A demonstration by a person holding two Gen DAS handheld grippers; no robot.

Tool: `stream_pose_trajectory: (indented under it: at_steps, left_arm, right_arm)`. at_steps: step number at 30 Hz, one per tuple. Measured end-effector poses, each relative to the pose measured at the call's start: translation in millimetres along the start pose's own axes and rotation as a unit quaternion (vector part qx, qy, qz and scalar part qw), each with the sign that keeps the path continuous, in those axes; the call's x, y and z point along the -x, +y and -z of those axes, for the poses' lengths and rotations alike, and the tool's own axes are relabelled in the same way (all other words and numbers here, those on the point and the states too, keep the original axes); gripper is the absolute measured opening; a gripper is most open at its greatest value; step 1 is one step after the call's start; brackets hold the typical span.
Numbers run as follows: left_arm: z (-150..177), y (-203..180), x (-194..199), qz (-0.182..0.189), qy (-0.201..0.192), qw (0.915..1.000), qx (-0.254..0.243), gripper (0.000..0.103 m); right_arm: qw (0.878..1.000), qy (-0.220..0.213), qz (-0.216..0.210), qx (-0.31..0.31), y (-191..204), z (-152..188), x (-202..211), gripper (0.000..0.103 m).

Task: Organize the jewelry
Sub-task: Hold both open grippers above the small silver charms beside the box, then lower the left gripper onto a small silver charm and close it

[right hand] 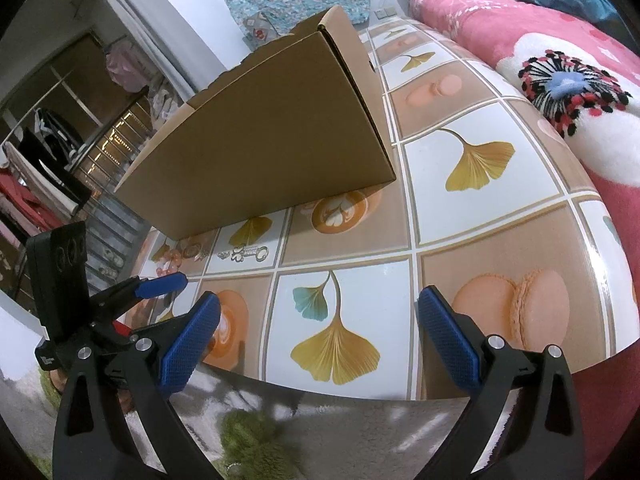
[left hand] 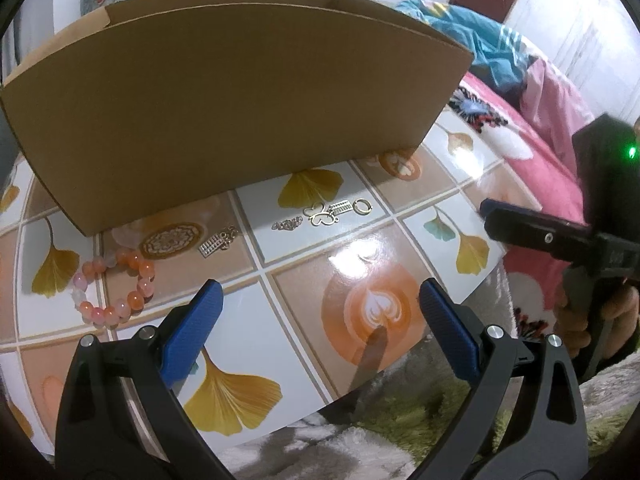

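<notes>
Nothing picked up yet, so looks like the very start. Left gripper [left hand: 320, 320] and right gripper [right hand: 320, 324] both spread wide, empty, hovering at the table [left hand: 452, 148] edge. Bead bracelet [left hand: 114, 290] and small gold charms [left hand: 324, 215] lying just in front of the cardboard box [left hand: 240, 96]. Next up, probably: reach forward, pinch one piece, lift over the box wall.

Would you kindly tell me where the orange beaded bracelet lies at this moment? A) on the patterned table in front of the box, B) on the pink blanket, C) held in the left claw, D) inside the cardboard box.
A: the orange beaded bracelet lies on the patterned table in front of the cardboard box, and the left claw is open and empty.
</notes>
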State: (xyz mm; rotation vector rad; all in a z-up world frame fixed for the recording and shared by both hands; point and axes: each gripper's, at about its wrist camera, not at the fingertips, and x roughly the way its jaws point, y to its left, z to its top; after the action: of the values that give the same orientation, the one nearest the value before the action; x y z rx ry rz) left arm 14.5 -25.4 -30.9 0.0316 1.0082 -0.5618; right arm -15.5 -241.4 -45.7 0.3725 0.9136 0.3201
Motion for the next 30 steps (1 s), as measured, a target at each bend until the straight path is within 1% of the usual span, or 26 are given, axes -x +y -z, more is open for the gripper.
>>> stream_pose_trajectory:
  at_steps: [8,10,11,12,17,19,20,22,25,26,28,30]
  left_arm:
    - [2.9,-2.1,2.6,-0.001,-0.011,0.9999,0.001,0.095]
    - [4.9,-2.4,10.9,-0.002,-0.029,0.9996,-0.004,0.095]
    - [5.2,-2.8,14.8,-0.001,-0.037,0.9993,-0.007,0.095]
    - [5.6,-2.9,19.5,-0.003,-0.046,0.9989,-0.011,0.095]
    - [1.7,-2.7,36.3,-0.026,-0.083,0.9954,-0.041,0.094]
    - [-0.7,-2.9,40.1,-0.04,-0.093,0.9933,-0.056,0.086]
    - [-2.2,-1.9,41.2,-0.046,-0.096,0.9923,-0.063,0.079]
    - [-4.8,1.6,43.7,-0.057,-0.102,0.9907,-0.069,0.075]
    - [-10.6,11.9,49.3,-0.066,-0.119,0.9882,-0.071,0.066]
    - [-12.7,15.2,50.5,-0.068,-0.124,0.9874,-0.071,0.06]
    - [-18.0,21.9,51.3,-0.076,-0.13,0.986,-0.071,0.058]
    - [-22.4,27.6,50.9,-0.08,-0.136,0.9847,-0.074,0.053]
  right_arm:
    - [1.0,0.01,-0.01,-0.009,-3.2,-3.8,1.6,0.096]
    - [1.0,0.006,-0.016,-0.01,-2.1,-5.2,4.7,0.096]
    - [1.0,-0.002,-0.027,-0.007,-0.5,-6.8,8.1,0.096]
    - [0.999,-0.006,-0.034,-0.002,1.5,-8.4,9.9,0.095]
    - [0.998,-0.02,-0.05,0.014,12.9,-21.1,10.4,0.08]
    - [0.998,-0.027,-0.057,0.018,17.5,-28.2,9.0,0.07]
    - [0.998,-0.03,-0.06,0.019,19.6,-30.1,8.7,0.068]
    - [0.997,-0.036,-0.065,0.023,24.9,-35.5,6.5,0.062]
    - [0.996,-0.043,-0.076,0.026,31.0,-45.0,2.1,0.055]
    - [0.995,-0.047,-0.078,0.027,33.1,-47.4,0.9,0.053]
    - [0.995,-0.052,-0.085,0.03,36.9,-55.5,-2.4,0.048]
    - [0.994,-0.055,-0.087,0.032,39.2,-61.6,-6.6,0.043]
